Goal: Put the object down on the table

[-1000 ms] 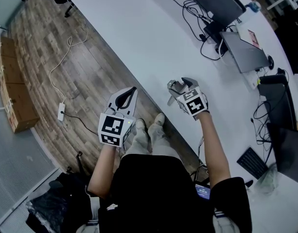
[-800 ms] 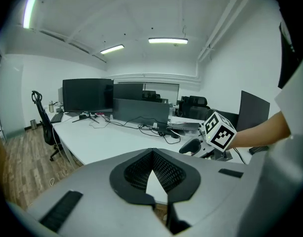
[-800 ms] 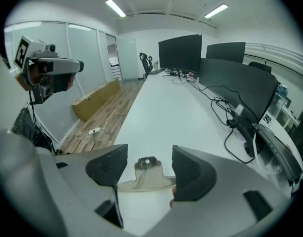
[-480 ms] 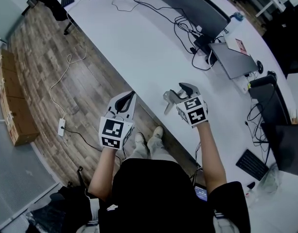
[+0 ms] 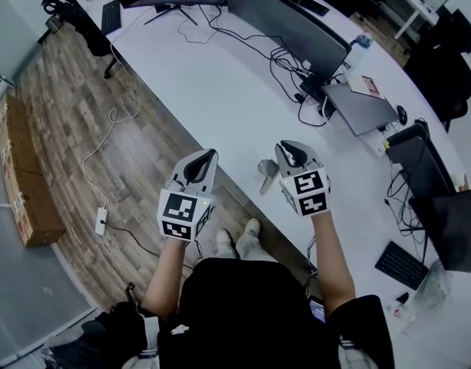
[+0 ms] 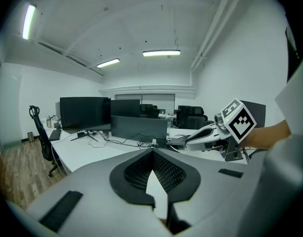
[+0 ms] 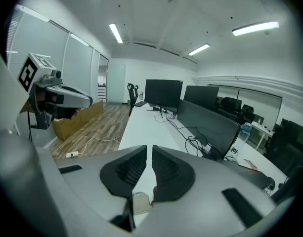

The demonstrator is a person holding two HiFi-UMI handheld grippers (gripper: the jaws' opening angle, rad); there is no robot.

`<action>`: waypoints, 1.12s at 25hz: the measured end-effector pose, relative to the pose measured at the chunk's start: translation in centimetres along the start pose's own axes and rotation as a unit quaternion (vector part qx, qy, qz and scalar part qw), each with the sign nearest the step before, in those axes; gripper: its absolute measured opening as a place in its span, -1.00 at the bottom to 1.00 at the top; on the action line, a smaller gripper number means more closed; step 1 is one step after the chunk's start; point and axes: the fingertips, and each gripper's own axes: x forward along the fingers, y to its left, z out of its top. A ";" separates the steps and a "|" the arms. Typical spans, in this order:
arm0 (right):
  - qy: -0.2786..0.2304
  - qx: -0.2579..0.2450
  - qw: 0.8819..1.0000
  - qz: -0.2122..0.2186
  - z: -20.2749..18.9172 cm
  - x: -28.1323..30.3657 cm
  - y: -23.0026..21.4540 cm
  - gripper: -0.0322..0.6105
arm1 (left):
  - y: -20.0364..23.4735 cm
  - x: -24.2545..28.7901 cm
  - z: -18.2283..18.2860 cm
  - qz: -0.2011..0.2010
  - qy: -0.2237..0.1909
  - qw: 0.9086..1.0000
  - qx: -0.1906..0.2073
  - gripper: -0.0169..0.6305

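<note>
Left gripper (image 5: 207, 154): fingers pressed together, empty.
Right gripper (image 5: 287, 146): fingers just closing, a slim gap left, nothing between.
Object (image 5: 266, 175): small, grey, on the table's near edge; the head view shows it plainly.
Table (image 5: 212, 75): long, white.
Room: monitors (image 5: 285, 21), wooden floor (image 5: 74, 98).

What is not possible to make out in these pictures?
Gray object at the table edge: head view, too small to identify; the right gripper, jaws just closing and empty, overlaps one side.
Bottle label: head view, too small.
Dark panel: head view, cut by right edge.
</note>
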 end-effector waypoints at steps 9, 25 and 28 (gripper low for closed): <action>-0.066 -0.010 0.997 -0.037 5.1 -4.2 -0.5 -0.81 | -0.5 -1.4 3.8 -0.004 -0.035 0.999 0.014 -0.91; -0.184 -0.002 0.980 -0.070 13.4 -11.6 0.3 -0.82 | -1.3 -5.0 10.2 0.007 -0.097 0.993 0.073 -0.91; -0.197 -0.003 0.978 -0.074 14.2 -12.3 0.5 -0.82 | -1.4 -5.6 11.1 0.011 -0.107 0.991 0.083 -0.91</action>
